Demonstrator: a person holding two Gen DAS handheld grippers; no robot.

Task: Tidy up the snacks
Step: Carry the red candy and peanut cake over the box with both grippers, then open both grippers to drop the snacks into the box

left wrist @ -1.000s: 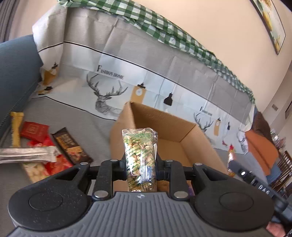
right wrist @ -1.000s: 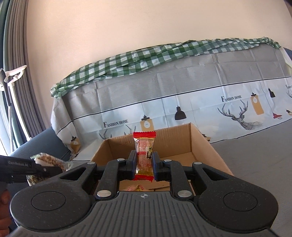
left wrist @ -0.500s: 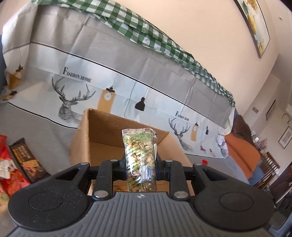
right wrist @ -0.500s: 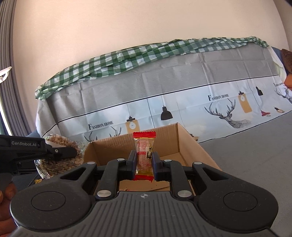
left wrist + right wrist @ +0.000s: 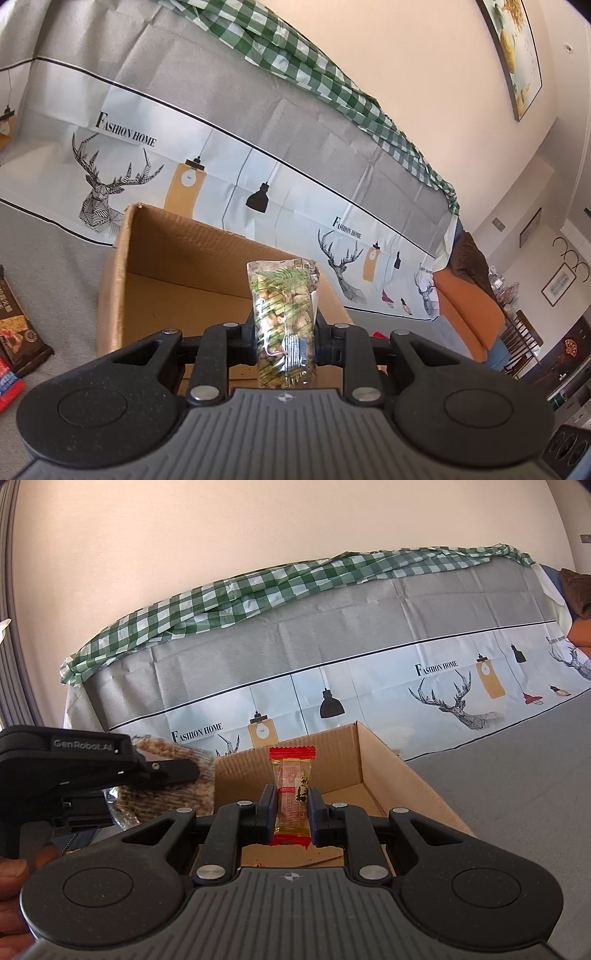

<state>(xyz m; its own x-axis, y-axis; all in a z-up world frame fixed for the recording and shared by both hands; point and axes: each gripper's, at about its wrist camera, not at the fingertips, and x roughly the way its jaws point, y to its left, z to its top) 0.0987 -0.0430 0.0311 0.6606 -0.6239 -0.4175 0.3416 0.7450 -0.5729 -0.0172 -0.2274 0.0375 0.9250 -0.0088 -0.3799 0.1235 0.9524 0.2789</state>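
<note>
While both snacks are held upright above the open cardboard box (image 5: 173,258), neither lies in it. The clear green-printed nut packet (image 5: 283,321) stands pinched between the pads of the left tongs (image 5: 284,339), over the near edge of the box as the left wrist view shows it. The small red-ended candy packet (image 5: 291,797) is clamped at its middle by the right tongs (image 5: 291,808), which are pressed nearly together on it; behind it lies the box's brown floor, with a few small wrappers just visible at the near edge. In the right wrist view the left tongs come in from the left side, level with the box's left wall, their packet seen edge-on as a pale crinkled bag, and part of a hand (image 5: 14,882) grips the handle at the lower left. Left of the box, on the grey cover it sits on, lie a dark brown snack bar (image 5: 14,332) and a red wrapper (image 5: 7,384) at the frame's edge. Beyond the box rises a grey and white printed cloth (image 5: 221,122) with deer and lamps, topped by a green checked cloth (image 5: 258,587) against a cream wall.
</note>
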